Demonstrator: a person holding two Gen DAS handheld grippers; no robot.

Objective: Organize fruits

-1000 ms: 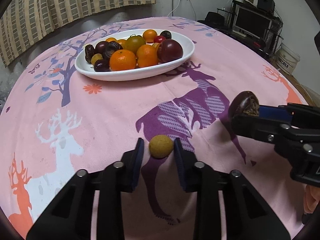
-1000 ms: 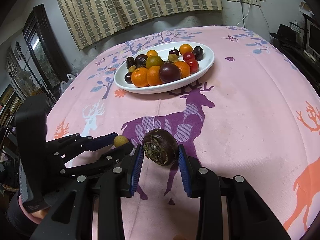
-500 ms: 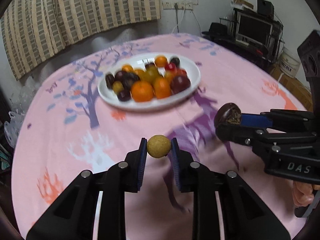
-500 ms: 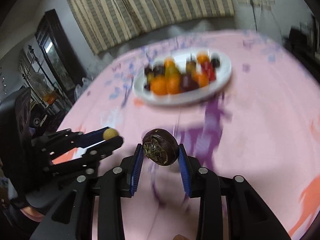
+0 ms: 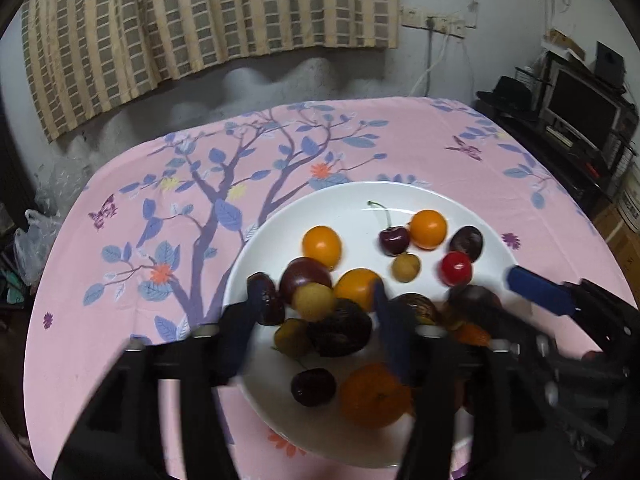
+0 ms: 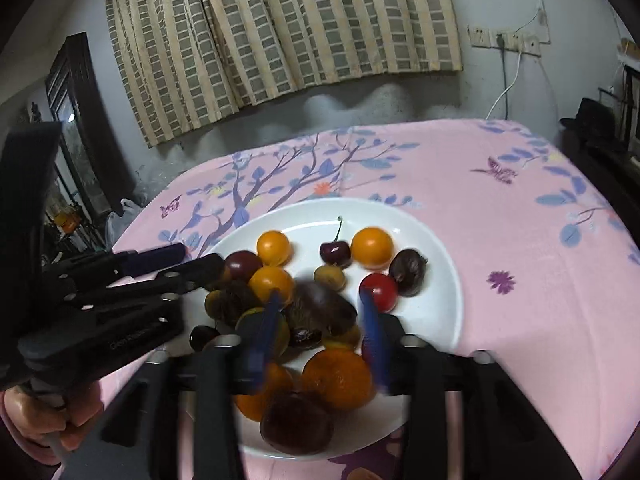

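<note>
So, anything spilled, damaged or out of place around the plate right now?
Nothing stands out. All visible fruit sits inside the white plate, none on the pink tablecloth. Both hand-held grippers, left and right, hover over the pile with jaws opening.

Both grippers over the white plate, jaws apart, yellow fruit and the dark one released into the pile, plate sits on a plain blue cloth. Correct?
Not the cloth. The left wrist view shows the white plate on a pink tablecloth printed with trees and butterflies. The rest stands: left gripper and right gripper are opening over the plate.
</note>
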